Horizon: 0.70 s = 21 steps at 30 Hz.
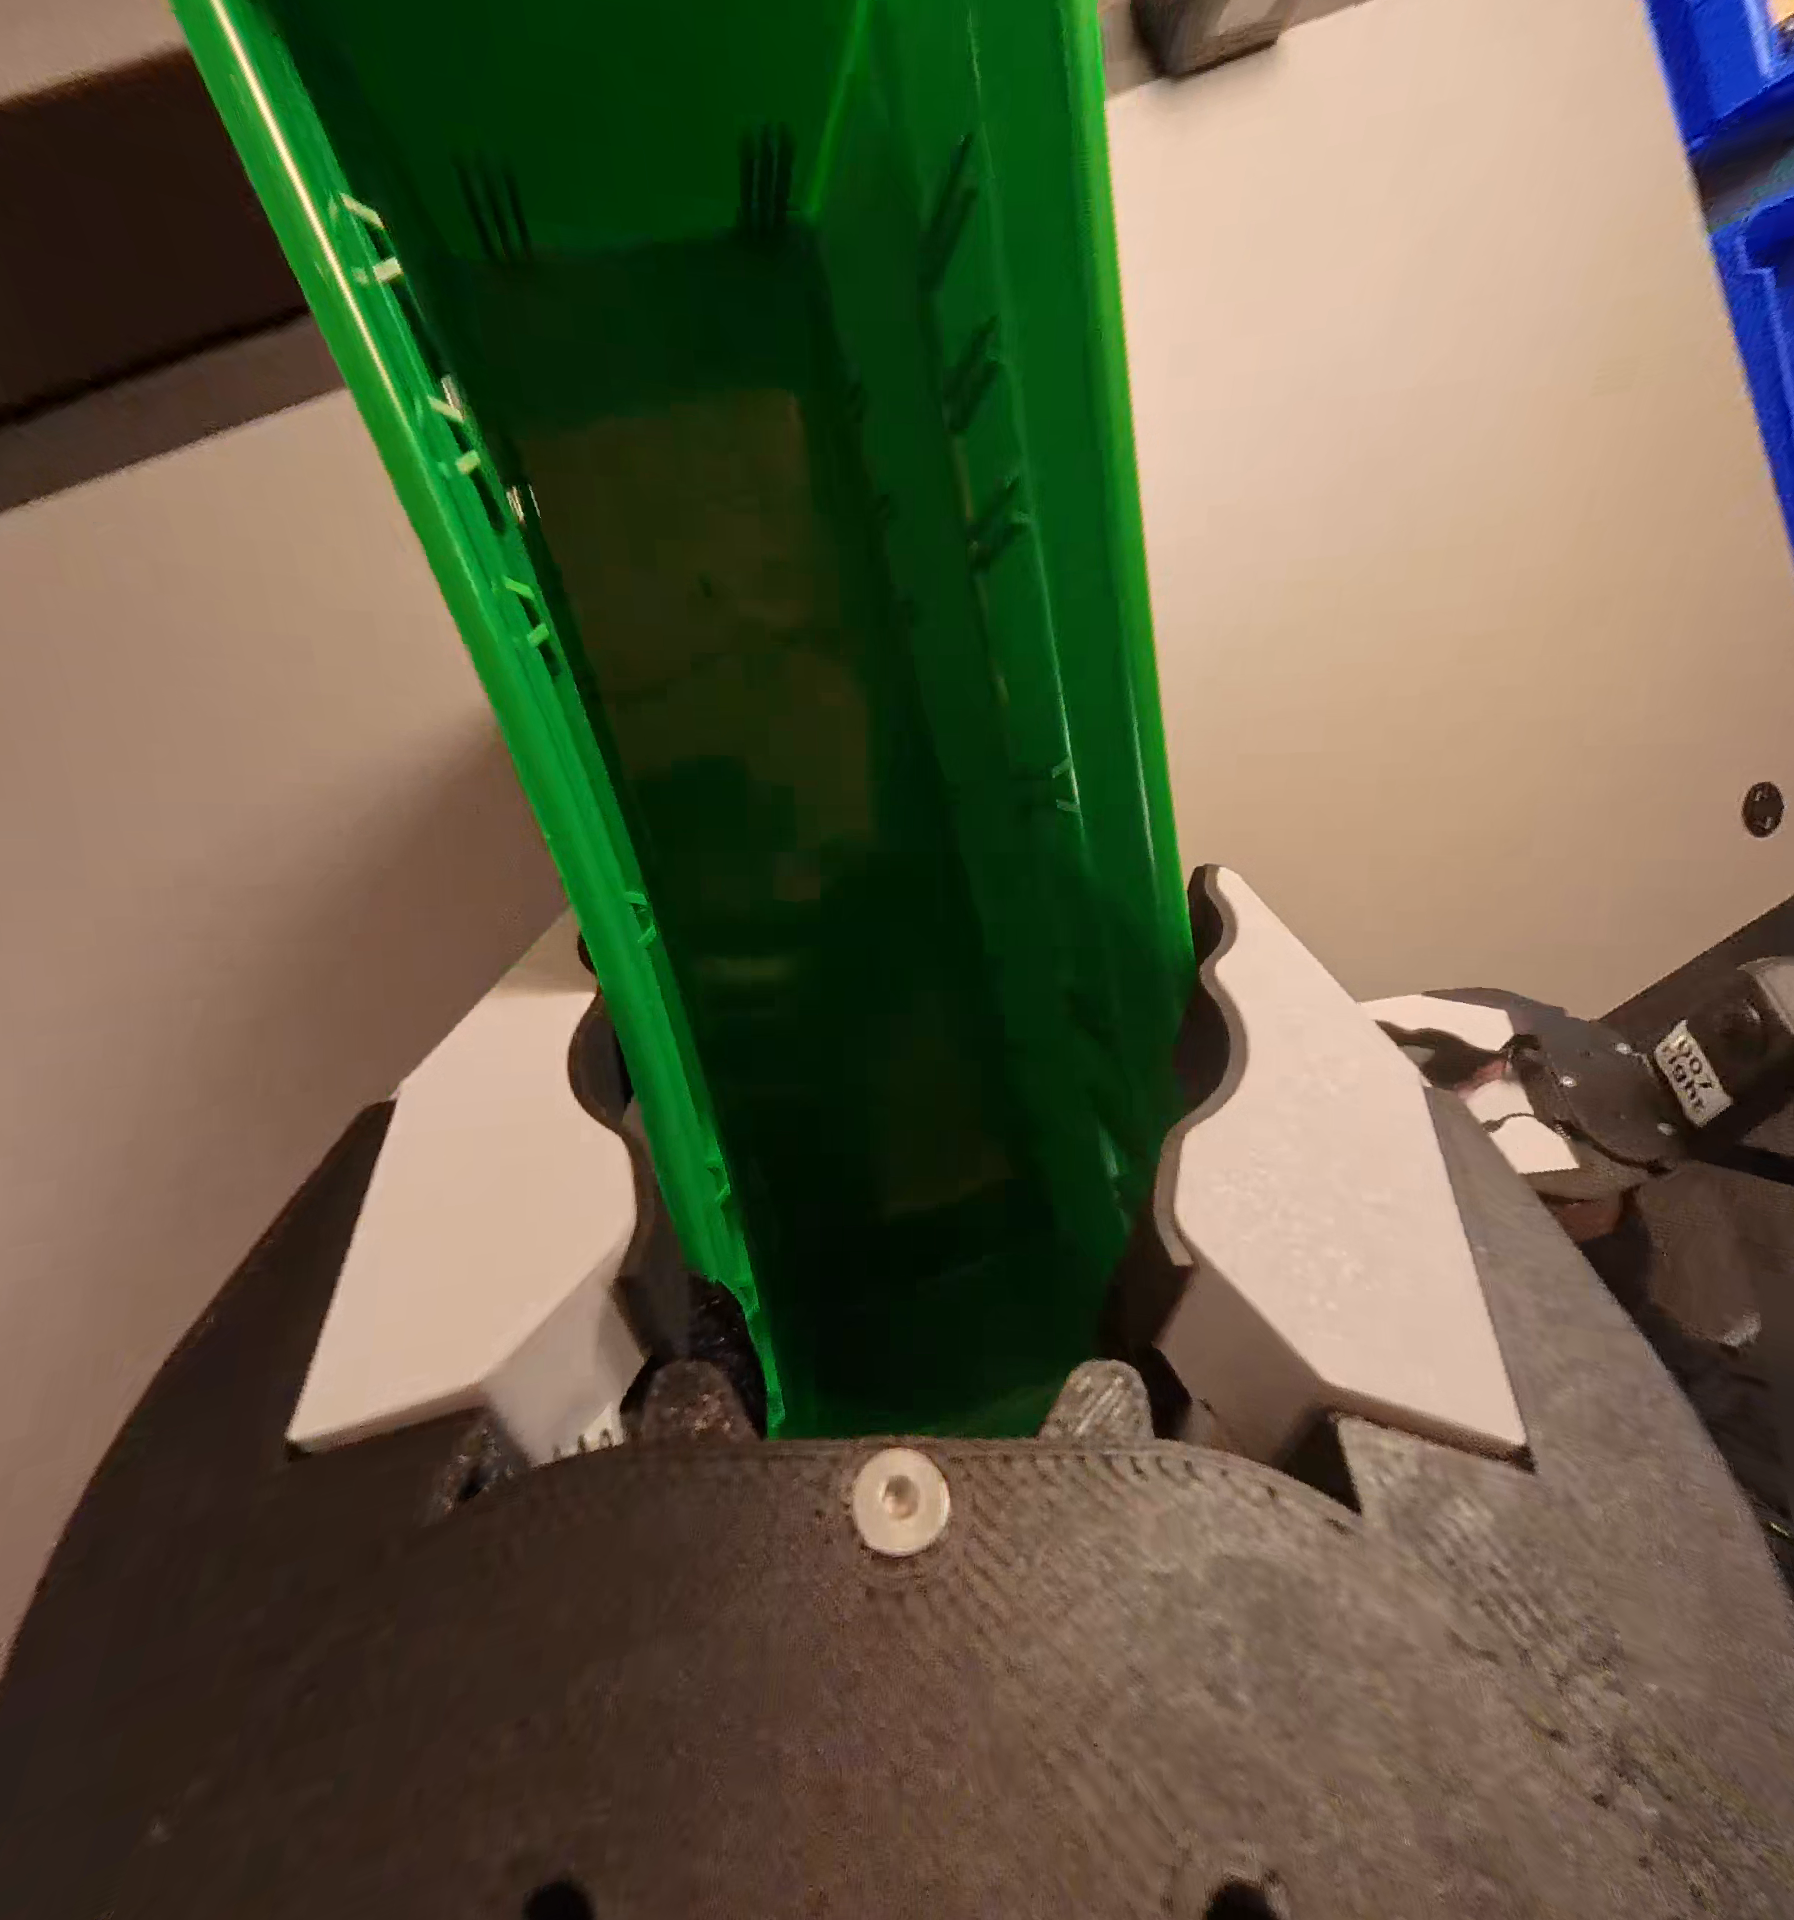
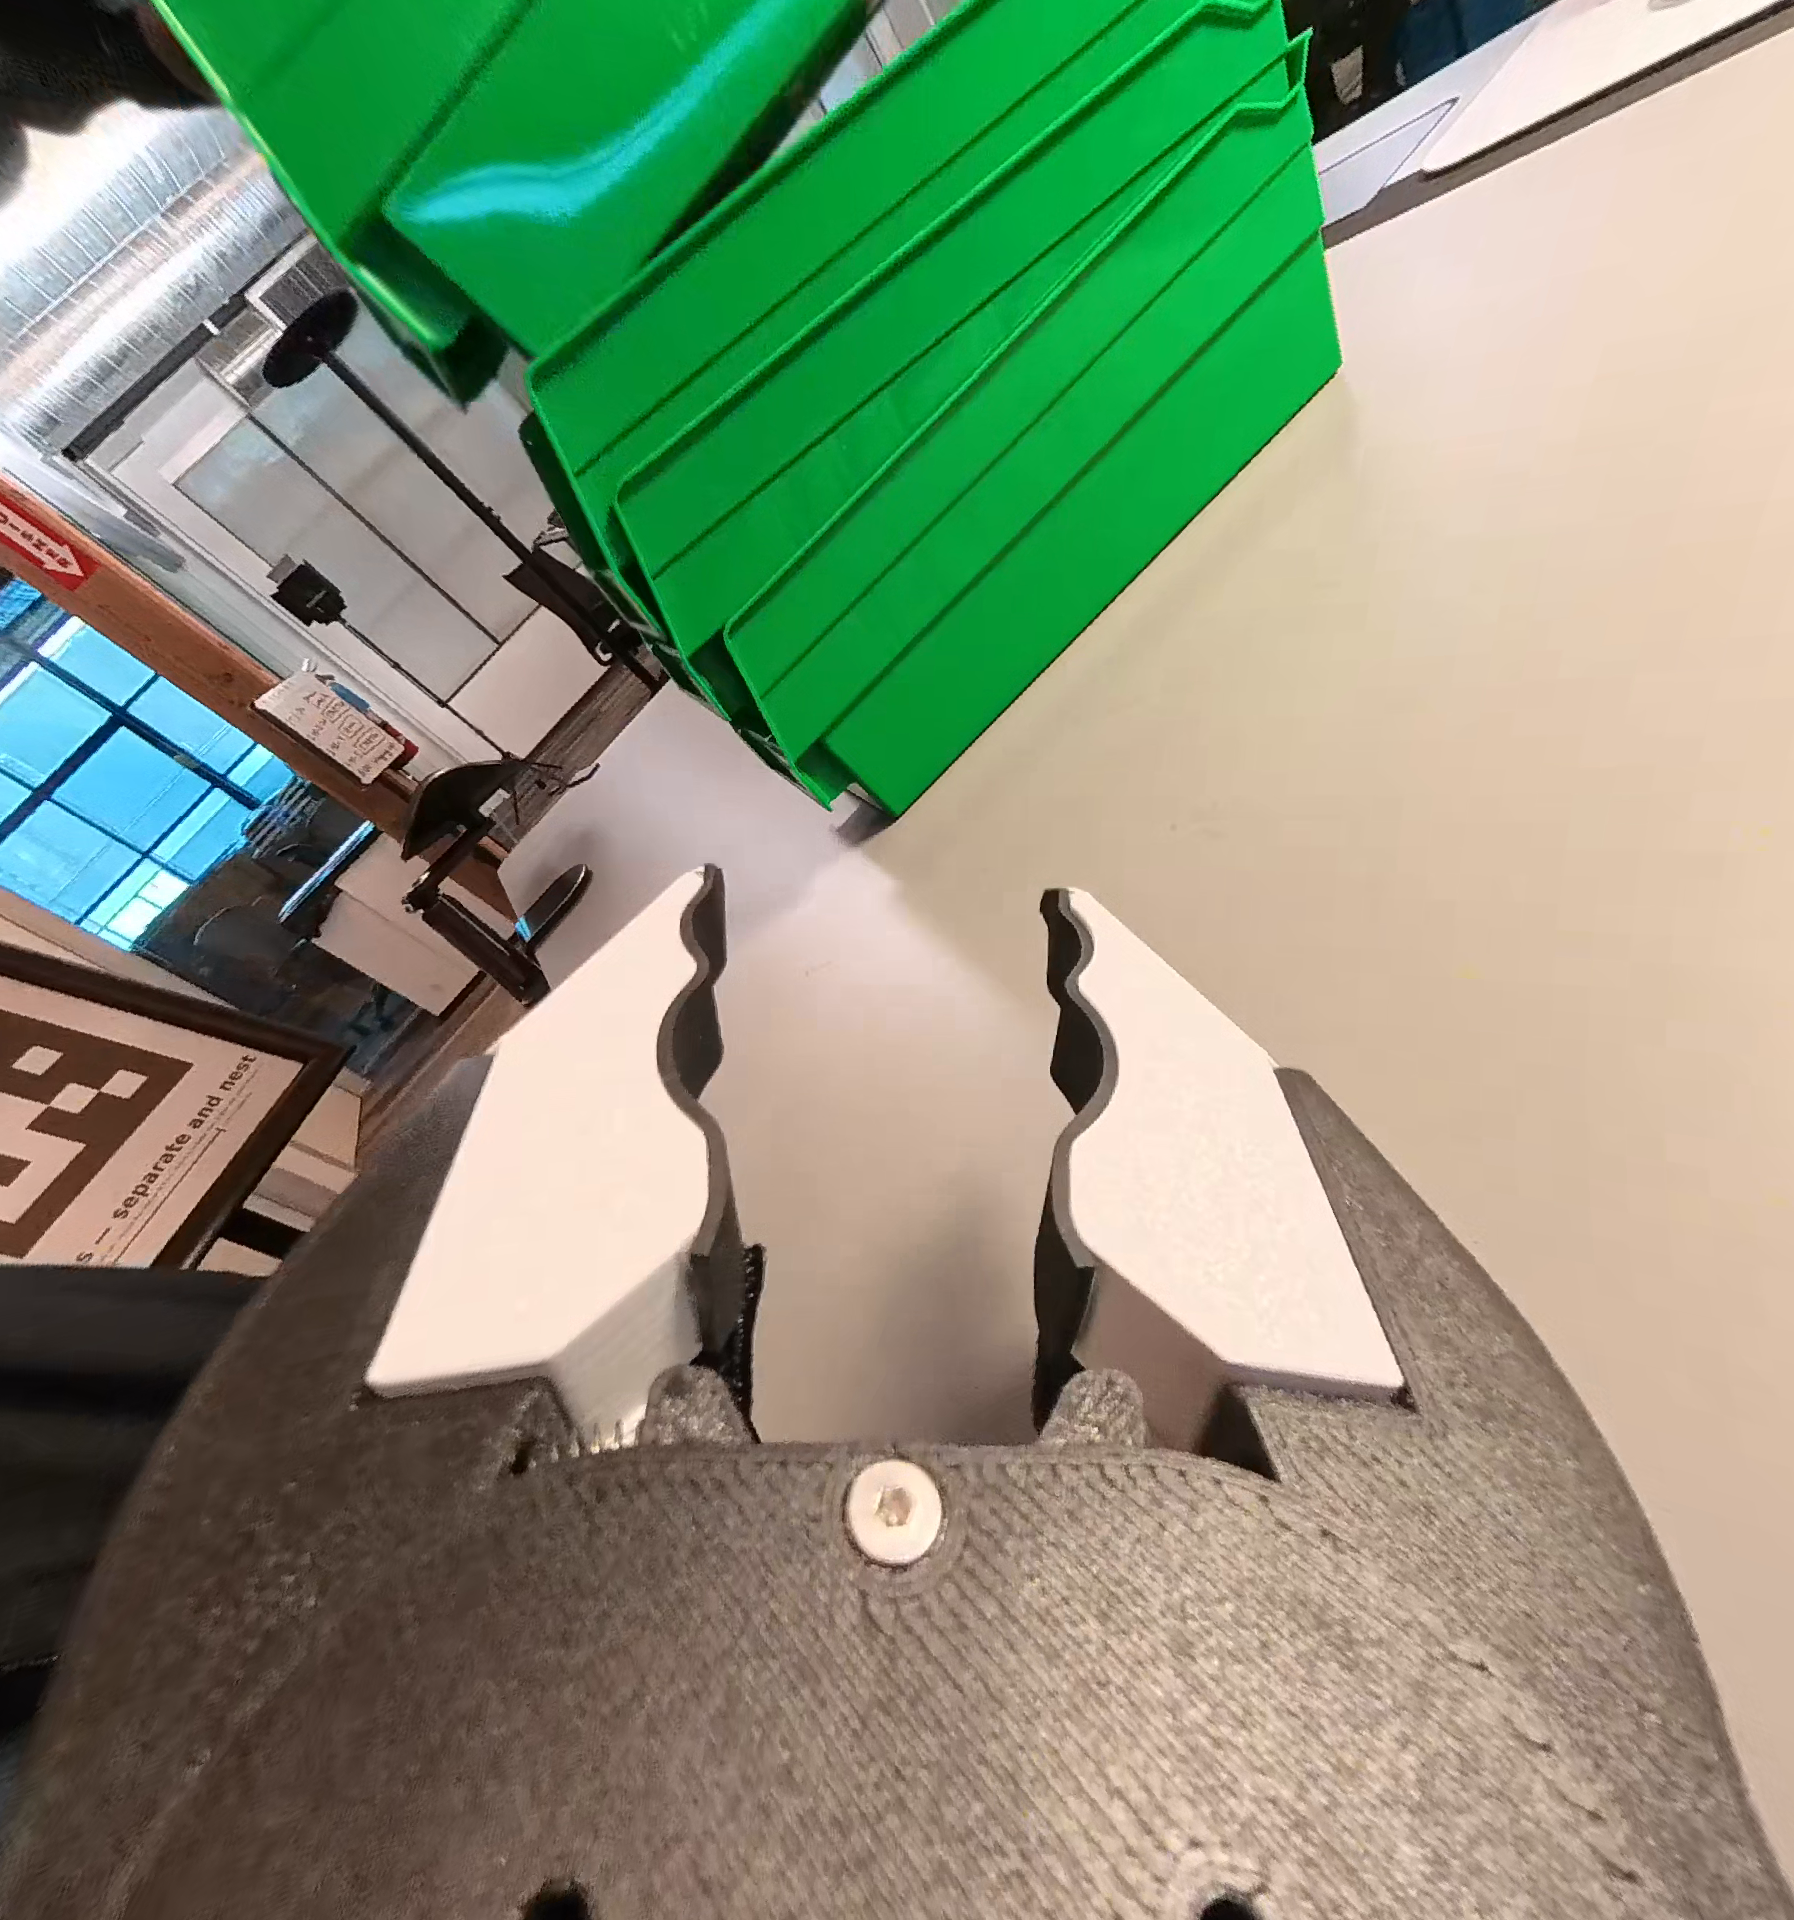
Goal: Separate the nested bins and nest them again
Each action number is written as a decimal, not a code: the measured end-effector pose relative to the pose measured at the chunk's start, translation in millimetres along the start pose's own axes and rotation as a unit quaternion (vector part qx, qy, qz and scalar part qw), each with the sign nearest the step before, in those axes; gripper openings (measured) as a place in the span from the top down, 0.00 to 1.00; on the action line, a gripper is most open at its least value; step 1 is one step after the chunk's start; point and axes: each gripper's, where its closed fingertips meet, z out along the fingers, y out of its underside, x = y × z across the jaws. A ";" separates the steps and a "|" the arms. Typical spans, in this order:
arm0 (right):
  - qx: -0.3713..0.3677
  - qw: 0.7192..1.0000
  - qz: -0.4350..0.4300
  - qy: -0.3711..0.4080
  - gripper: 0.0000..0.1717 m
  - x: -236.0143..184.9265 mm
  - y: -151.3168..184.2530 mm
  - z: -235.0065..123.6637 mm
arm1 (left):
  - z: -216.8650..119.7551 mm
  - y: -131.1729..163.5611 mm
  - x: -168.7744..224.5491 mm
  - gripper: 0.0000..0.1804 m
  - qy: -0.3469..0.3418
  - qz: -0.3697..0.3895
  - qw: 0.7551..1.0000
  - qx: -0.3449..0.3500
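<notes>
Green bin (image 1: 768,727) gripped by left fingers (image 1: 1288,1091); green stack (image 2: 976,436) nested.

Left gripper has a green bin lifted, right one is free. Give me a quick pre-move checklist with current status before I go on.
1. Left gripper on the green bin: ok, both fingers sit against its sides.
2. Held bin square in the jaws: not ok, it leans left.
3. Right gripper free: ok, jaws apart over bare table.
4. Nested stack of green bins resting on the table: ok.
5. Held bin clear of the stack: cannot tell, they overlap in the right wrist view.
</notes>
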 end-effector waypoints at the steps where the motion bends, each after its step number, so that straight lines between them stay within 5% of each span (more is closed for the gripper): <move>1: -0.003 1.000 0.001 -0.001 0.63 0.3 0.6 0.9 | 2.9 5.0 -4.3 0.42 0.002 -0.006 1.000 -0.006; 12: -0.022 1.000 0.012 -0.013 0.63 0.2 3.7 5.4 | 51.1 17.1 -15.4 0.37 -0.013 -0.034 0.999 -0.033; 16: -0.025 1.000 0.014 -0.014 0.63 0.5 4.2 5.7 | 69.8 25.8 -21.9 0.26 -0.045 -0.029 0.998 -0.037; 21: -0.023 1.000 0.013 -0.012 0.63 0.7 3.9 5.1 | 63.2 17.3 -15.1 0.26 -0.044 -0.011 0.999 -0.002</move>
